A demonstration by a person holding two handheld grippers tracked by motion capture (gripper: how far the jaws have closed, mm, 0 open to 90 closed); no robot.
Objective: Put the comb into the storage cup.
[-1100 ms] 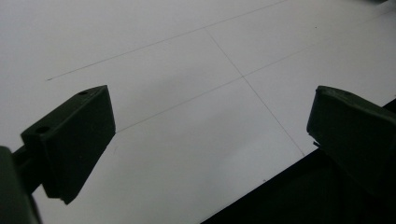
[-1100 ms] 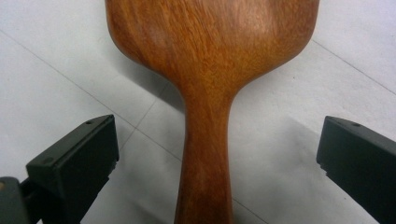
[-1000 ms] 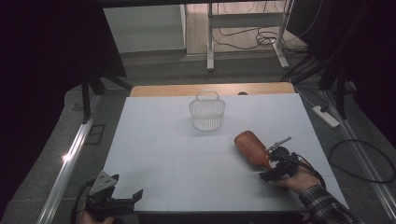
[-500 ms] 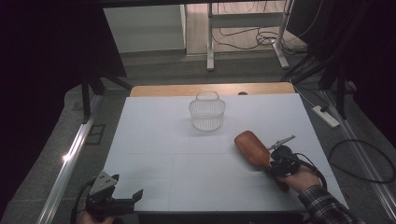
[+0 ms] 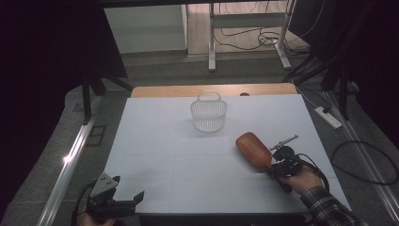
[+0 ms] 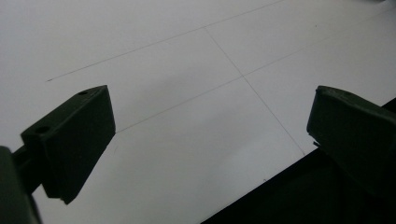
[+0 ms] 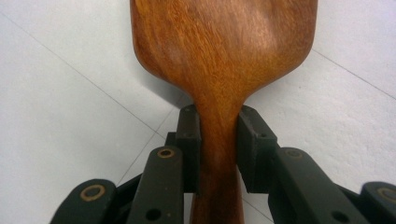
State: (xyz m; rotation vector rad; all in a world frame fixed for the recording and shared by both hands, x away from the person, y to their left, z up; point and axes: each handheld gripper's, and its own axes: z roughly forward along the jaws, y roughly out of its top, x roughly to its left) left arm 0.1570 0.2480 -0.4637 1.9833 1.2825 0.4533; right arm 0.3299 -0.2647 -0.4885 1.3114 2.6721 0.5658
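A brown wooden spatula [image 5: 253,148] lies toward the right of the white table, its broad blade pointing up-left toward the basket. My right gripper [image 5: 276,165] is shut on its neck; in the right gripper view the two black pads [image 7: 187,140] press either side of the wooden spatula [image 7: 219,51] just below the blade. A small white wire basket [image 5: 209,113] with a handle stands upright at the table's far middle. My left gripper [image 5: 123,203] rests at the near left edge, open; in the left gripper view its jaws stand wide apart over the bare table [image 6: 187,84].
The white table [image 5: 155,141] has thin seam lines and a wooden strip along its far edge. A power strip [image 5: 329,117] and cables lie on the floor to the right. Metal rails run along the left floor.
The right gripper has moved slightly up and left with the spatula, whose blade now looks lifted and tilted. The left gripper has stayed put.
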